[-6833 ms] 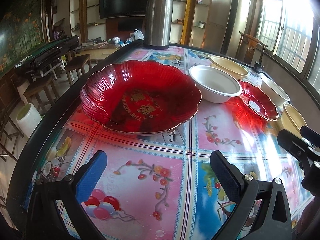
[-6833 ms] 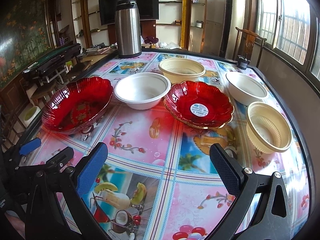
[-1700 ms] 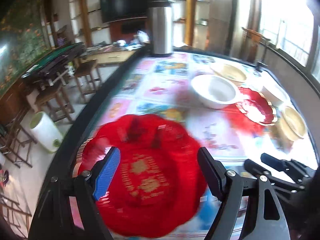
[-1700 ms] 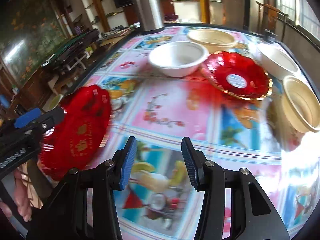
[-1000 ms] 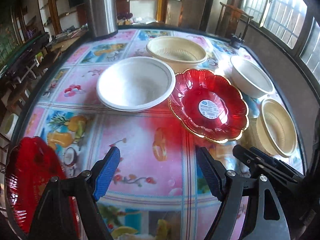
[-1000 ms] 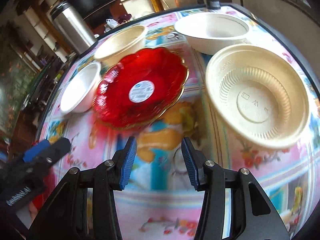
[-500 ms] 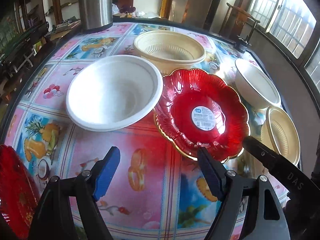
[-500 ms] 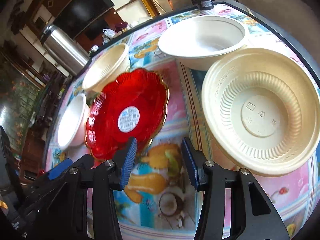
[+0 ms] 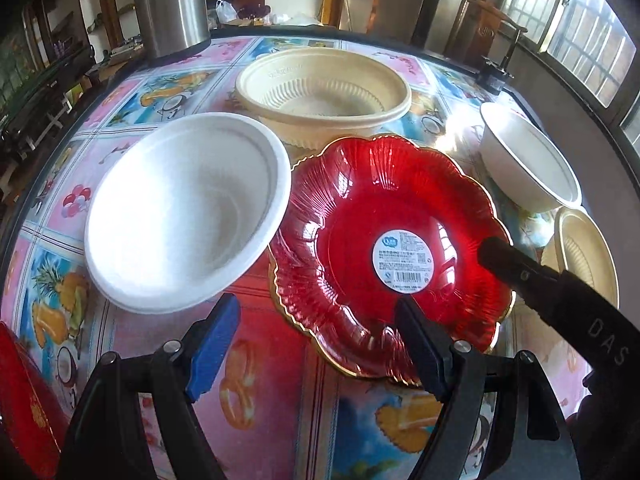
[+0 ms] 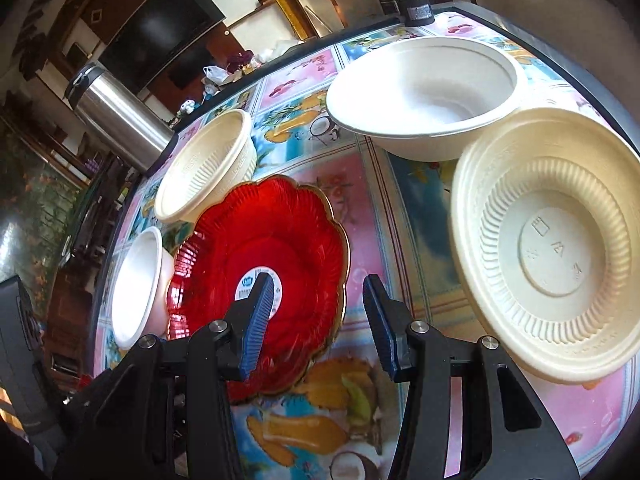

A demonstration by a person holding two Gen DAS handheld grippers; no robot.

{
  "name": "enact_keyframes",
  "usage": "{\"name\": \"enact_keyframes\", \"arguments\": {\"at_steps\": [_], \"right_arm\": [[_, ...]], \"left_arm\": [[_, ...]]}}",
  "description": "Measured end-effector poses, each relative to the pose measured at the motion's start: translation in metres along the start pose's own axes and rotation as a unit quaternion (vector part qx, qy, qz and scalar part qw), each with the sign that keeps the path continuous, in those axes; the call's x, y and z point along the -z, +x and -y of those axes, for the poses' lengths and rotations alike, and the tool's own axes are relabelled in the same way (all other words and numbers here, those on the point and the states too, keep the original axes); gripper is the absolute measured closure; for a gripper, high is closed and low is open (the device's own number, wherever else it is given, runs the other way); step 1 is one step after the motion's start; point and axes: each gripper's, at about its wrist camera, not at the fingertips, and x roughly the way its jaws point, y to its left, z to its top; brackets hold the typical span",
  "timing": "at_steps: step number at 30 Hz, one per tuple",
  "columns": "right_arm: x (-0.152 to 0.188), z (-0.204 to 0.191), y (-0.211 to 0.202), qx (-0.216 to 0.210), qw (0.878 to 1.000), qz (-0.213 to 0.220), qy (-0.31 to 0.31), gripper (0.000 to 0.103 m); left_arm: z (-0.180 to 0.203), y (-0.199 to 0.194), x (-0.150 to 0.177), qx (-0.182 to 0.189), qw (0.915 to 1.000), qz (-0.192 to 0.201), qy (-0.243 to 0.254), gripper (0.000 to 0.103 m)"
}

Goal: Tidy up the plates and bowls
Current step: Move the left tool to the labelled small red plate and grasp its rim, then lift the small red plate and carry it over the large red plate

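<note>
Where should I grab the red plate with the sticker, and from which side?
Grip the red plate by its raised scalloped rim on the near-right edge, where bare tablecloth leaves room. The right gripper already straddles that edge; the far-left rim crowds the white bowl.

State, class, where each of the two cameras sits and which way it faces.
Left wrist: on the left gripper, looking steeply down at the white bowl and red plate; its open fingers show.
Right wrist: on the right gripper, facing down over the cream bowl; its fingers show.
Shared: the red plate and the bowls.
</note>
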Motion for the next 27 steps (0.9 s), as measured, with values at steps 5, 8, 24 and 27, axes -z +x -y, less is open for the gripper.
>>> {"name": "enact_keyframes", "arguments": {"at_steps": [5,8,24,27], "right_arm": [[-0.006,0.001,0.013,-0.008,1.0,-0.008,0.008,0.056],[-0.007,0.002,0.017,-0.004,1.0,-0.006,0.003,0.057],[0.025,0.006,-0.013,0.018,0.999,-0.002,-0.049,0.089],[0.04,0.002,-0.029,0.023,0.998,0.007,-0.058,0.089]], "left_arm": [[-0.003,0.011,-0.008,0.001,0.9999,-0.013,-0.008,0.023],[-0.001,0.015,-0.01,-0.004,0.9999,-0.015,-0.001,0.023],[-0.003,-0.001,0.004,-0.028,0.9992,0.005,0.028,0.075],[-0.007,-0.014,0.017,-0.02,0.9994,0.006,0.028,0.075]]}}
